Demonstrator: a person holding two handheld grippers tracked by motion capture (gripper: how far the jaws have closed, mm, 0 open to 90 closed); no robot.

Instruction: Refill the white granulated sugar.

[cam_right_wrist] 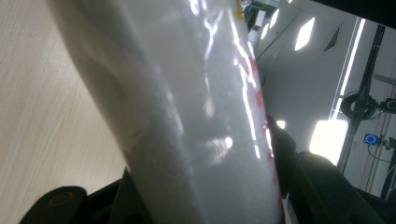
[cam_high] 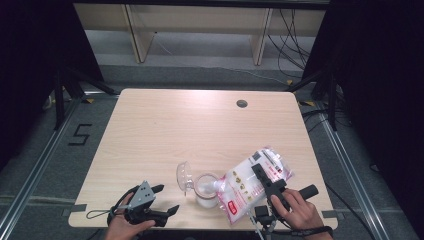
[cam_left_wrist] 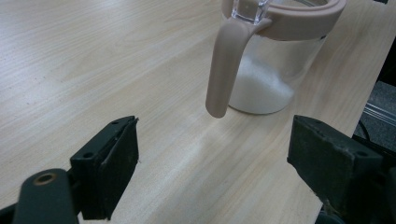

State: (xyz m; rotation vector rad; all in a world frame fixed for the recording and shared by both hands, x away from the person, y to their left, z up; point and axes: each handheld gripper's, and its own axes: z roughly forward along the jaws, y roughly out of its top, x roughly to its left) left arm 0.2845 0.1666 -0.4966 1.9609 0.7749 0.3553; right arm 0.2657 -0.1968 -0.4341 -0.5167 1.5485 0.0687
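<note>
While right gripper [cam_high: 264, 181] clamps glossy plastic bag [cam_high: 245, 185], clear round jar [cam_high: 206, 190], woodgrain table [cam_high: 175, 125]

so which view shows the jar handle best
The left gripper view: the pink handle hangs close up from the jar rim, clear of the table. In the high view the jar is small, its handle hard to make out.

Clear jar [cam_left_wrist: 275, 70] with pink rim — white bag [cam_high: 252, 182], red print.
</note>
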